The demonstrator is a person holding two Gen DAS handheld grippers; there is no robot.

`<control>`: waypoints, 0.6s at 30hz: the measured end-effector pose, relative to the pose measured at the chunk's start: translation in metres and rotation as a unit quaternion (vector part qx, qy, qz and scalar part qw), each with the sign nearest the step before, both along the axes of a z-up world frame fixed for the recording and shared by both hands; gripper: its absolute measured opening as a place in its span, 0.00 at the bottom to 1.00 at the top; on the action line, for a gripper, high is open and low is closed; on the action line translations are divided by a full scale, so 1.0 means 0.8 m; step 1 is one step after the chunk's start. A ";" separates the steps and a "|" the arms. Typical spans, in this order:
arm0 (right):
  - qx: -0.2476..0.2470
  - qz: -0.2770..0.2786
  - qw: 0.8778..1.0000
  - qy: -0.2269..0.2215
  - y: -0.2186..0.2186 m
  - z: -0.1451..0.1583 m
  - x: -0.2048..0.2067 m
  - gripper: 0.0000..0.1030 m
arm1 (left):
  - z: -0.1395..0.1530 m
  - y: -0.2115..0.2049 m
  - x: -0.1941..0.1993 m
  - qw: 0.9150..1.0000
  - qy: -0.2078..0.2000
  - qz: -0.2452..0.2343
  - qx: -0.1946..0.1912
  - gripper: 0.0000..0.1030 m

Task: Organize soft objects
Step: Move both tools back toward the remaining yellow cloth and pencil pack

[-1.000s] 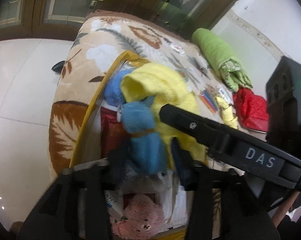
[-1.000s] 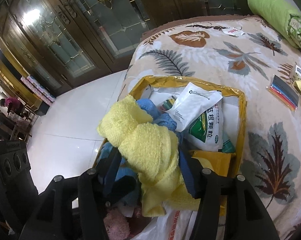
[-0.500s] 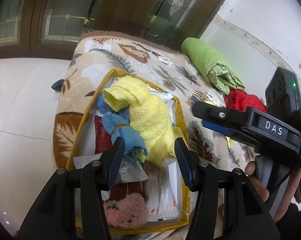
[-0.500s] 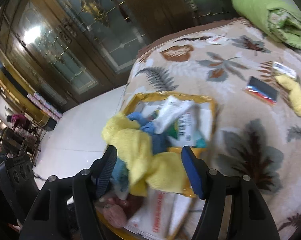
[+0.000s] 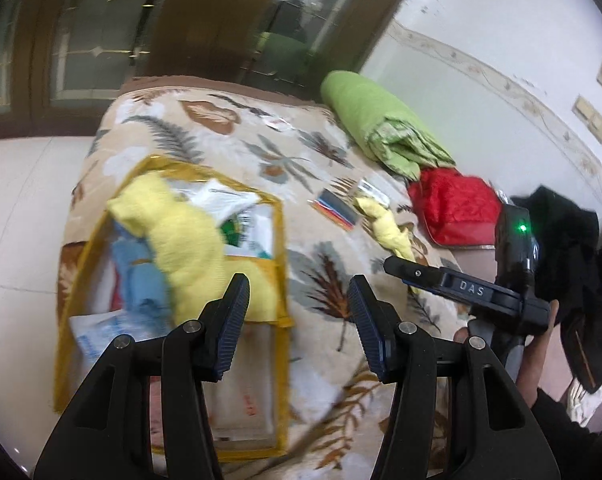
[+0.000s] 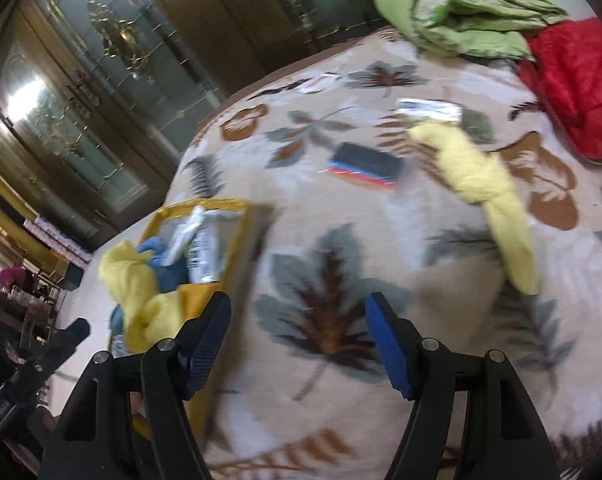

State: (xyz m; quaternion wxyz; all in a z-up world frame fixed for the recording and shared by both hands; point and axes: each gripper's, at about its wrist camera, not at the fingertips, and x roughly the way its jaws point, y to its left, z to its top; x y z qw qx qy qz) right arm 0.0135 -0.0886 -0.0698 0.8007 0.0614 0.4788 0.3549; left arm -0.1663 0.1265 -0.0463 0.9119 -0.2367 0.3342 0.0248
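A yellow-trimmed storage bag [image 5: 279,240] lies open on the leaf-patterned blanket [image 5: 321,280]. Inside it rest a yellow towel [image 5: 181,236], a blue cloth [image 5: 141,280] and white packets. My left gripper [image 5: 299,294] hovers open above the bag's right edge, with nothing between its fingers. A second yellow cloth [image 6: 481,184] lies loose on the blanket, up and to the right of my right gripper [image 6: 297,316]. That gripper is open and empty over a leaf print, and the bag [image 6: 237,216] sits to its left. My right gripper [image 5: 405,270] also shows in the left wrist view.
A rolled green quilt [image 5: 377,128] and a red padded item [image 5: 457,208] lie at the far side by the wall. A striped packet [image 6: 365,168] and a small white packet [image 6: 429,108] rest near the loose yellow cloth. White tiled floor [image 5: 17,200] lies left of the blanket.
Both grippers have let go of the cloths and drawn back from the bag. The yellow towel and blue cloth now lie in the bag. The right gripper has swung right over the blanket.
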 end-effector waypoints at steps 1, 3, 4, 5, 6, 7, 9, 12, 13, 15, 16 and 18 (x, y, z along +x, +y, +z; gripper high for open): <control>-0.001 -0.009 1.000 -0.002 -0.012 -0.002 0.006 0.68 | 0.000 -0.006 0.004 1.000 0.001 -0.006 0.001 0.50; 0.001 -0.026 1.000 0.002 -0.034 -0.009 0.019 0.68 | 0.000 -0.022 0.018 1.000 0.007 -0.021 0.001 0.50; 0.001 -0.035 0.999 0.005 -0.043 -0.013 0.025 0.68 | -0.001 -0.031 0.027 1.000 0.009 -0.028 0.001 0.50; -0.001 -0.045 0.999 0.008 -0.053 -0.018 0.034 0.68 | -0.001 -0.037 0.034 0.999 0.011 -0.032 0.000 0.50; -0.001 -0.055 0.998 0.011 -0.062 -0.022 0.043 0.68 | -0.002 -0.041 0.040 0.999 0.013 -0.034 -0.002 0.50; -0.002 -0.064 0.998 0.013 -0.070 -0.026 0.052 0.68 | -0.004 -0.046 0.047 0.999 0.016 -0.036 -0.005 0.50; -0.015 -0.077 0.997 0.011 -0.077 -0.031 0.072 0.68 | -0.011 -0.053 0.068 0.999 0.031 -0.035 -0.009 0.50; -0.037 -0.081 0.996 -0.002 -0.072 -0.031 0.101 0.68 | -0.020 -0.054 0.095 0.998 0.043 -0.030 -0.025 0.50; -0.042 -0.081 0.996 -0.005 -0.072 -0.031 0.108 0.68 | -0.025 -0.052 0.108 0.998 0.051 -0.023 -0.034 0.50; -0.062 -0.082 0.995 -0.015 -0.063 -0.032 0.134 0.68 | -0.034 -0.048 0.140 0.996 0.070 -0.021 -0.053 0.50; -0.070 -0.084 0.994 -0.018 -0.062 -0.034 0.143 0.68 | -0.039 -0.047 0.159 0.995 0.080 -0.021 -0.054 0.50; -0.083 -0.087 0.993 -0.012 -0.061 -0.044 0.166 0.68 | -0.052 -0.045 0.202 0.993 0.103 -0.013 -0.057 0.50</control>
